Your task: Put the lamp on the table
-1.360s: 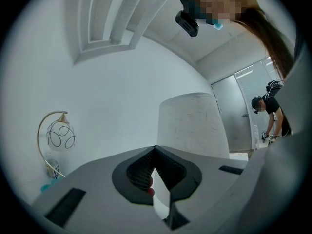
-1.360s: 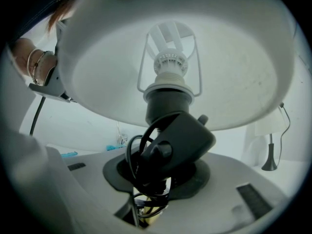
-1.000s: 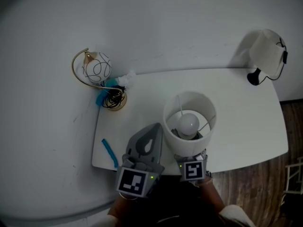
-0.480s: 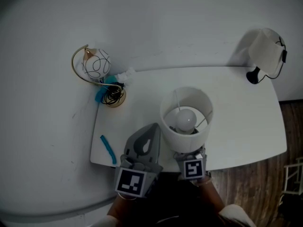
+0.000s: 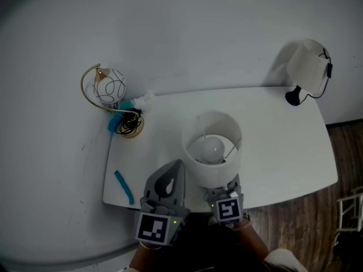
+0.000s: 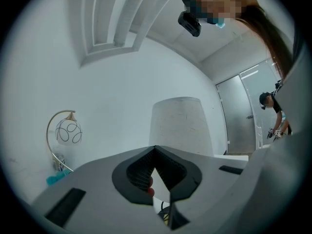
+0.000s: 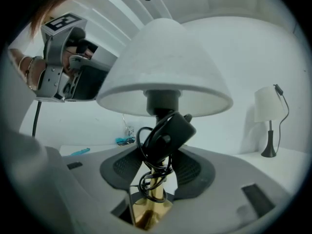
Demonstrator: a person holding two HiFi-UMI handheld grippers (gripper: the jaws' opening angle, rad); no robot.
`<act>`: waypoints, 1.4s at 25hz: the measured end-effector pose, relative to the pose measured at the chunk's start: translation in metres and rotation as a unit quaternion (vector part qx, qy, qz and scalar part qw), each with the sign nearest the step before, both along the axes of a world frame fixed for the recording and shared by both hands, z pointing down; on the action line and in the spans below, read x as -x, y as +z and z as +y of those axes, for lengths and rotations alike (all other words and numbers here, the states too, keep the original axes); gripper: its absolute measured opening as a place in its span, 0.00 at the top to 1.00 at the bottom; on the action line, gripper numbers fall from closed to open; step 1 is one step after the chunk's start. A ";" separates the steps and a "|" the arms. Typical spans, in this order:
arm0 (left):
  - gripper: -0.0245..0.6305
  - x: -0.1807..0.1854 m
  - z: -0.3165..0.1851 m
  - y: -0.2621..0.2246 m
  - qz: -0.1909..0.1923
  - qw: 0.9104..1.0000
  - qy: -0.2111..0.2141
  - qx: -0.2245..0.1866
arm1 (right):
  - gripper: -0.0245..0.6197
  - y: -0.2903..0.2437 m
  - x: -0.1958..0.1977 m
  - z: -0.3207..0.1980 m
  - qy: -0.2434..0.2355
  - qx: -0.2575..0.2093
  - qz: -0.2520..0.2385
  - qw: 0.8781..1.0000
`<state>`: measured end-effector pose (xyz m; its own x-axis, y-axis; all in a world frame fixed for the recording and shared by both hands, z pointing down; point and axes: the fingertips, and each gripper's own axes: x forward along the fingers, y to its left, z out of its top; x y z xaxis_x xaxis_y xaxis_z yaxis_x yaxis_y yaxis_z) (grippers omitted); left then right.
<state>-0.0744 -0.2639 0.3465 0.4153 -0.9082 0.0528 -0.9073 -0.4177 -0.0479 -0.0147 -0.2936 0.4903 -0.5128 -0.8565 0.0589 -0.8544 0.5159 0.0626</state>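
The lamp, with a white shade (image 5: 211, 152) and a lit-looking bulb inside, stands upright on the white table (image 5: 283, 129) near its front edge. My right gripper (image 5: 222, 190) reaches under the shade from the front. In the right gripper view the brass stem (image 7: 153, 196), wrapped in black cord with a switch (image 7: 168, 133), stands between the jaws of the right gripper (image 7: 158, 167). The jaws have just been opening, with gaps on both sides of the stem. My left gripper (image 5: 176, 169) lies shut and empty just left of the lamp; its tips (image 6: 155, 152) meet before the shade (image 6: 180, 126).
A gold arc lamp with a glass globe (image 5: 108, 86) stands at the table's back left corner beside a teal item (image 5: 116, 120). A blue strip (image 5: 123, 187) lies front left. A small white lamp with a black base (image 5: 306, 67) stands back right. Wooden floor (image 5: 340, 208) shows at the right.
The whole view has slid a little to the left. The lamp stays upright at the table's front, and both grippers keep their places beside it.
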 end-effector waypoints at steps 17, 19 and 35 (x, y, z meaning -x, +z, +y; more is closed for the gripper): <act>0.96 -0.001 0.027 0.004 0.022 0.999 -0.029 -0.008 | 0.69 0.000 -0.022 0.025 -0.020 0.020 0.032 0.999; 0.96 -0.002 0.028 0.002 0.026 0.999 -0.029 -0.010 | 0.70 0.000 -0.023 0.028 -0.022 0.021 0.034 0.999; 0.96 -0.005 0.038 0.004 0.027 0.999 -0.015 -0.005 | 0.74 0.001 -0.030 0.046 -0.006 0.028 0.037 0.999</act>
<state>-0.0696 -0.2260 0.3500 0.3891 -0.9210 0.0211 -0.9212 -0.3892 -0.0023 0.0157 -0.2481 0.4917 -0.5163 -0.8442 0.1442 -0.8416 0.5313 0.0971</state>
